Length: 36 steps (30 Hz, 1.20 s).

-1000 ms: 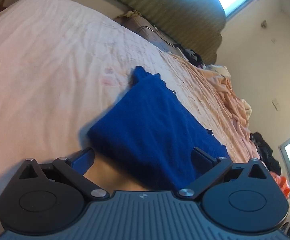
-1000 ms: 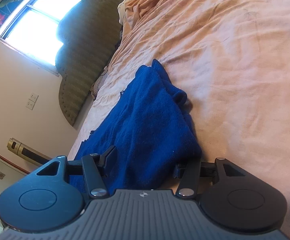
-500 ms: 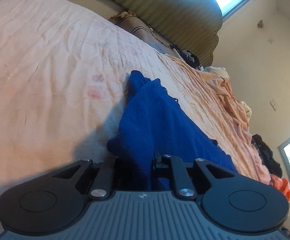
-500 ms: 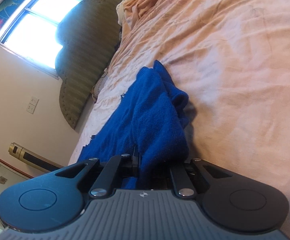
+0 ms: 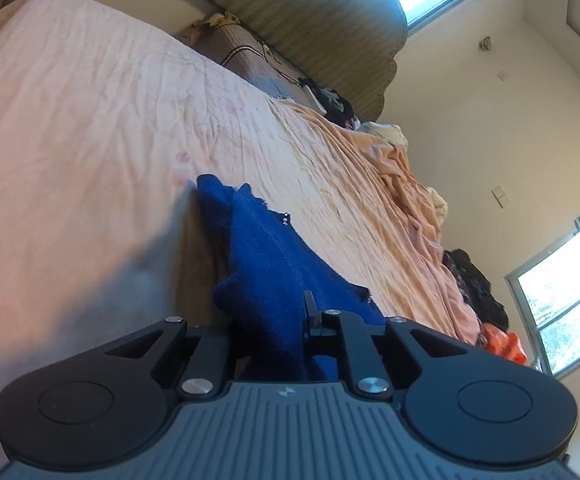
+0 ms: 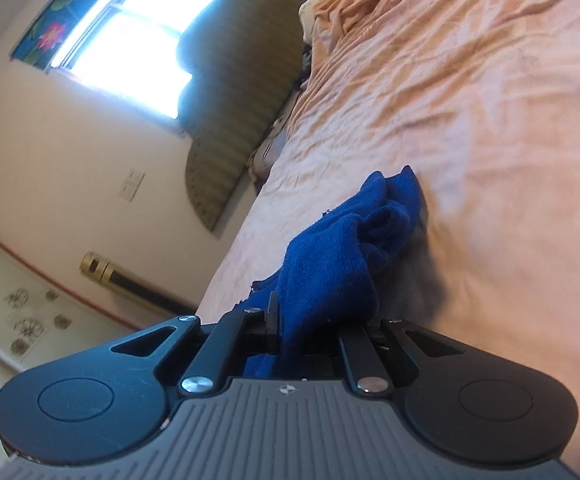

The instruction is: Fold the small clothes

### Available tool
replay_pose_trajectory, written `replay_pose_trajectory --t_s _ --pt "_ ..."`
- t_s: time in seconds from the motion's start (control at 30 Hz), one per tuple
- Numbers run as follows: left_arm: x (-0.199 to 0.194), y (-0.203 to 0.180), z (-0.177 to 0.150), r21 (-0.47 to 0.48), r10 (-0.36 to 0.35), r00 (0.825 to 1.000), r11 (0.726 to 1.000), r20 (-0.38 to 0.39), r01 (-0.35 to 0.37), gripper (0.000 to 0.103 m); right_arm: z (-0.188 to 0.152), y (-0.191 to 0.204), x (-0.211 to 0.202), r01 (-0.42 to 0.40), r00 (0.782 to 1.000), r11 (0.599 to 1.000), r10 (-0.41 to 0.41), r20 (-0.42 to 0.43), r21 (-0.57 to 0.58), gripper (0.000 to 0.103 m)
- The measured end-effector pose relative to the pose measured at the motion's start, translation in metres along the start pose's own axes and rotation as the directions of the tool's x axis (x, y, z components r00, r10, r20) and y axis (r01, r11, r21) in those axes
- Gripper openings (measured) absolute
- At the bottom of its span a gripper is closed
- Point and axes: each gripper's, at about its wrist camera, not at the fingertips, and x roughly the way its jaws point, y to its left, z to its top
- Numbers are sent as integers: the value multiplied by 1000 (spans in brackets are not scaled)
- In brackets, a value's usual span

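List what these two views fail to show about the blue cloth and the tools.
- Left wrist view: the cloth's gripped edge is hidden inside the left tool.
- Right wrist view: the same, inside the right tool.
- Both views: the garment's type and full outline; it is bunched.
- Neither tool shows in the other's view.

The left gripper (image 5: 269, 328) has its jaws drawn close together, clamped on a bunched edge of the blue cloth (image 5: 265, 256), which runs away from it toward 12 o'clock. The right gripper (image 6: 310, 328) is likewise pinched on the cloth (its right finger is mostly hidden), the fabric trailing toward 1 o'clock.
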Motion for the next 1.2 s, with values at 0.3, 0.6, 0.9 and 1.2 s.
replay_pose_trajectory --t_s 0.3,0.6,0.9,1.2 --pt "-43 41 -75 116 98 988 990 -122 -83 21 -66 -38 -46 181 975 983 -185 -121 -39 30" --pt "-102 -1 -25 431 174 945 856 277 -284 98 3 36 -54 270 963 813 -240 126 -516 74" --pt "63 -18 22 516 274 962 823 7 -238 92 38 46 132 271 896 626 -442 -46 -732 57" --pt "122 -20 11 646 308 950 734 -41 -210 25 26 33 143 246 902 614 -428 -54 -750 11"
